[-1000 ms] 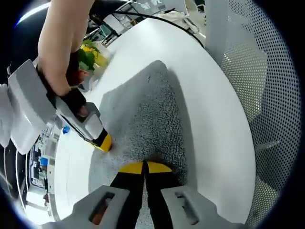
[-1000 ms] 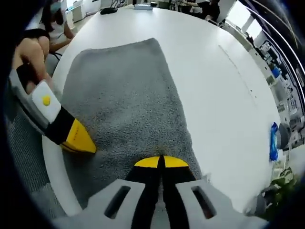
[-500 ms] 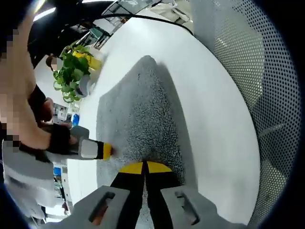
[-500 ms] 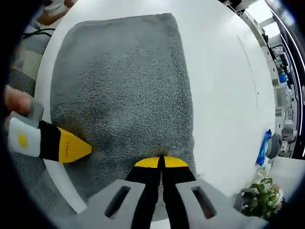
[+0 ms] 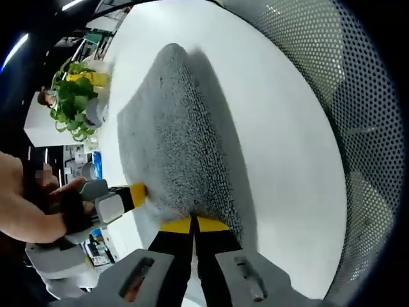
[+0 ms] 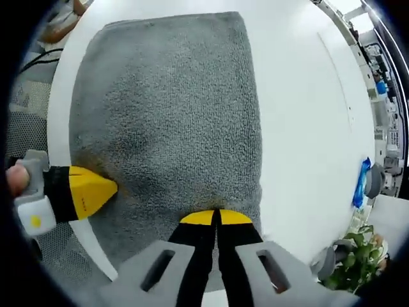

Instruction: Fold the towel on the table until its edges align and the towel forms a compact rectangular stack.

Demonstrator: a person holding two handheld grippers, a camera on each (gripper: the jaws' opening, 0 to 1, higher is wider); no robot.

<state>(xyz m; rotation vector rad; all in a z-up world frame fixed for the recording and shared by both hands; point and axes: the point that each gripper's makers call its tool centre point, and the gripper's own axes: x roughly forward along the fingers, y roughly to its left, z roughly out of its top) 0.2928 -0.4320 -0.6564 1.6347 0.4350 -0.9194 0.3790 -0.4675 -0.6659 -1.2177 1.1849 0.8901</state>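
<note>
Where the left gripper view looks along its own jaws, the left gripper [image 5: 193, 224] has its yellow tips pressed together with no gap, pinching the near edge of the grey towel [image 5: 176, 137]. From that pinch the towel runs away up the view as a long, humped strip on the white table [image 5: 275, 128], its far end rounded and its right flank casting a shadow on the tabletop. At the left, the right gripper [image 5: 137, 192] comes in with its yellow tip at the towel's side edge; a hand [image 5: 38, 208] in a dark fingerless glove grips its grey body. Beyond it, a green potted plant [image 5: 73, 105] stands on the table near the towel's far left. A perforated mesh chair back [image 5: 345, 96] curves along the right, off the table's edge.

Seen in the right gripper view, the right gripper [image 6: 214, 218] is likewise closed, yellow tips meeting on the near hem of the towel [image 6: 172, 115]. Here the towel lies as a broad grey rectangle, flat on the table [image 6: 307, 128], its far edge straight and its right edge parallel to the table's bare white stretch. The left gripper [image 6: 89, 190] enters from the left, its yellow wedge tip on the towel's left edge near the table rim. A blue object [image 6: 361, 182] and the plant [image 6: 358, 262] sit at the far right
</note>
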